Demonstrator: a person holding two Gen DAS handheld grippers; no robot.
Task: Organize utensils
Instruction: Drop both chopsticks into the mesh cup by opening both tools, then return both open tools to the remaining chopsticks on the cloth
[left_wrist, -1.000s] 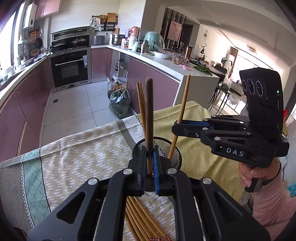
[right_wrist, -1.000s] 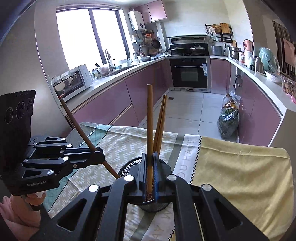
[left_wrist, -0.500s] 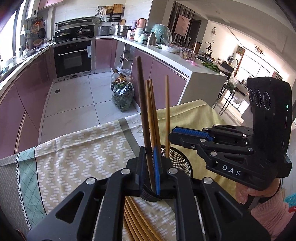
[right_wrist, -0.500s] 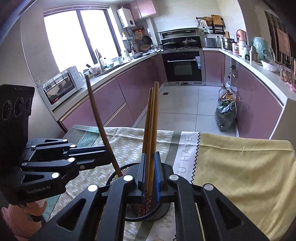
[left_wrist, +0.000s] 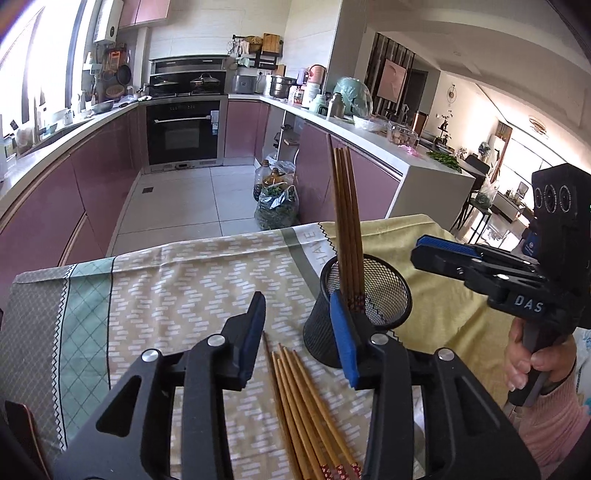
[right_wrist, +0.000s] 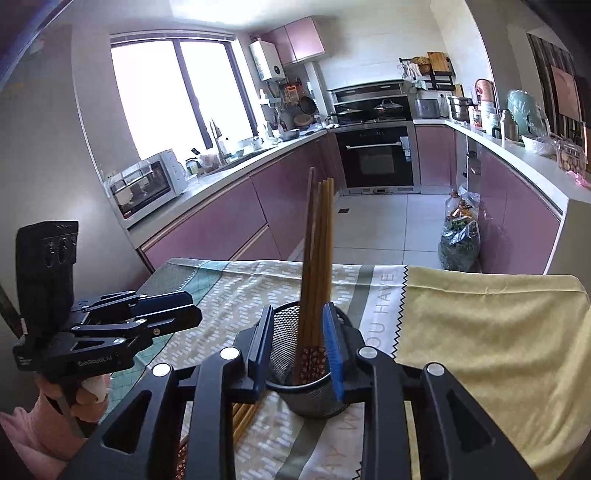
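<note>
A black mesh cup (left_wrist: 369, 295) stands on the patterned tablecloth (left_wrist: 177, 280) with several wooden chopsticks (left_wrist: 345, 221) upright in it. More chopsticks (left_wrist: 303, 406) lie loose on the cloth in front of the cup. My left gripper (left_wrist: 297, 325) hangs just left of the cup, its jaws opening with nothing between them. In the right wrist view my right gripper (right_wrist: 297, 332) sits over the cup (right_wrist: 306, 398), jaws opening. The upright chopsticks (right_wrist: 317, 258) stand between its pads, which do not press on them. Each gripper shows in the other's view: the right gripper (left_wrist: 424, 253) and the left gripper (right_wrist: 184, 310).
The table's far edge drops to a tiled kitchen floor where a bag of greens (left_wrist: 275, 208) stands. Purple cabinets and an oven (left_wrist: 184, 133) line the walls. A yellow cloth (right_wrist: 480, 332) covers the table's right part. A hand in a pink sleeve (left_wrist: 535, 369) holds the right gripper.
Each gripper was shut on one chopstick above the cup. Both chopsticks went down into the cup and were let go as the jaws parted. The left gripper has drawn back to the cup's left.
</note>
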